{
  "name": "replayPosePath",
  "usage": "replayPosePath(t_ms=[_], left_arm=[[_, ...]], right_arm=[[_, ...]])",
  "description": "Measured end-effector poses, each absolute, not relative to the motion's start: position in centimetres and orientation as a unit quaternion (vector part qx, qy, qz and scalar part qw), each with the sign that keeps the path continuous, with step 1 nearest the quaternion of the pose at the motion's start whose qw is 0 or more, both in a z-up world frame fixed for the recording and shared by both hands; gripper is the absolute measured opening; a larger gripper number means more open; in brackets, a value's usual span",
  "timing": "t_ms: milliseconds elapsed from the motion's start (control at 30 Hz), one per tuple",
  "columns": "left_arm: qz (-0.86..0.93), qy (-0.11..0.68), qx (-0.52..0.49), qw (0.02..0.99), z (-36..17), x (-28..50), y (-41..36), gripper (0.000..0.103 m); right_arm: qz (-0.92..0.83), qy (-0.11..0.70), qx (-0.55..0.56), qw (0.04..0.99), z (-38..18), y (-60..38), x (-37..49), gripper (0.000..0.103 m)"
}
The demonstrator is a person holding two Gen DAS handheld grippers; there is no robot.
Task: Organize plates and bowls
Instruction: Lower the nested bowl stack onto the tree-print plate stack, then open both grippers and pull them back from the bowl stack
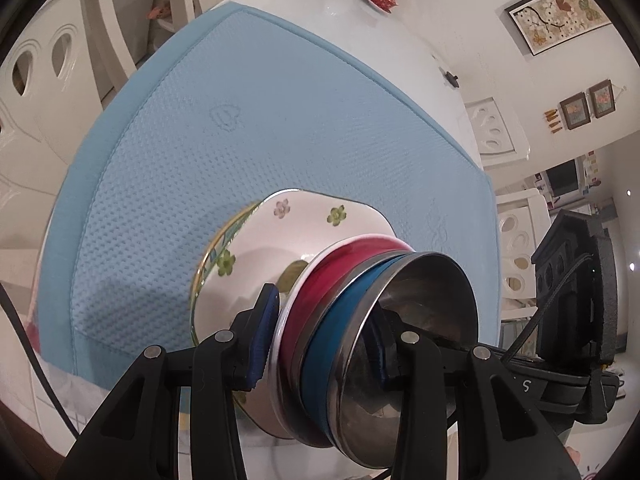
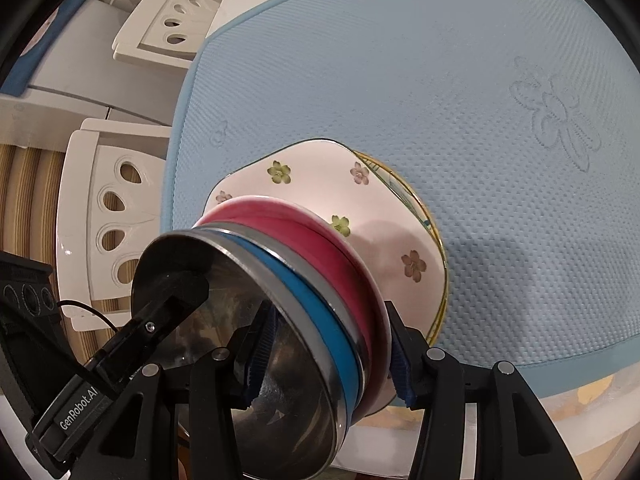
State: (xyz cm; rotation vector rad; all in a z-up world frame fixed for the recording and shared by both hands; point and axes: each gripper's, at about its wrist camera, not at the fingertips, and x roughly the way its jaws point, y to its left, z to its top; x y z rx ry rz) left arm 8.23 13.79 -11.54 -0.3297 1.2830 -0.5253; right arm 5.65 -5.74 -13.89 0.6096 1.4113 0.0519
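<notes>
Bowls [image 1: 360, 344], nested steel with red and blue bands, sit on flowered plates [image 1: 256, 256] over the blue mat [image 1: 280, 120]. Left gripper [image 1: 320, 352] and right gripper [image 2: 328, 360] both clench the rims; lower evenly, keep the stack level, release together

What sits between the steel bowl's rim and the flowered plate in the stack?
Two banded bowls: a blue bowl nearest the steel bowl, then a red bowl against the flowered plate. Both wrist views show it.
</notes>
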Motion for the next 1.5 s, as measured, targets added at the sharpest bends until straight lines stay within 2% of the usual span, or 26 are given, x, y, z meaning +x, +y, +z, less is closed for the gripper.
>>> replayPosePath(t_ms=[367,600,700,767,933,967,1033,1233,1400,1500], left_arm=[[-0.250,0.562,-0.148,0.774,-10.3,7.9,14.7,0.039],[-0.251,0.519,-0.130,0.807,-7.5,6.6,16.1,0.039],[-0.254,0.483,-0.109,0.831,-5.0,5.2,16.2,0.039],[-0.255,0.455,-0.090,0.848,-3.3,4.0,16.0,0.039],[-0.242,0.384,-0.032,0.890,0.2,0.5,14.9,0.052],[-0.226,0.367,-0.026,0.902,0.8,-0.5,15.0,0.057],[-0.207,0.344,-0.026,0.915,1.5,-1.7,15.2,0.060],[-0.201,0.345,-0.031,0.916,2.5,-6.6,15.0,0.062],[-0.191,0.358,-0.040,0.913,2.3,-11.2,16.1,0.062],[-0.188,0.355,-0.033,0.915,2.5,-13.8,16.5,0.067]], right_arm=[[0.031,0.615,0.317,0.722,-13.1,-7.3,5.0,0.050],[0.021,0.543,0.296,0.786,-7.1,-8.0,1.6,0.050],[0.014,0.503,0.260,0.824,-3.8,-7.0,-0.4,0.057],[0.008,0.477,0.220,0.851,-1.8,-5.6,-1.8,0.058],[-0.030,0.442,0.080,0.893,0.6,-1.3,-4.5,0.059],[-0.039,0.442,0.063,0.894,0.7,-1.0,-5.0,0.059],[-0.043,0.449,0.050,0.891,0.6,-0.6,-6.1,0.059],[-0.073,0.475,0.099,0.871,-0.2,-2.4,-10.4,0.059],[-0.092,0.461,0.128,0.873,0.2,-3.3,-15.6,0.059],[-0.095,0.451,0.145,0.875,0.5,-2.8,-17.7,0.059]])
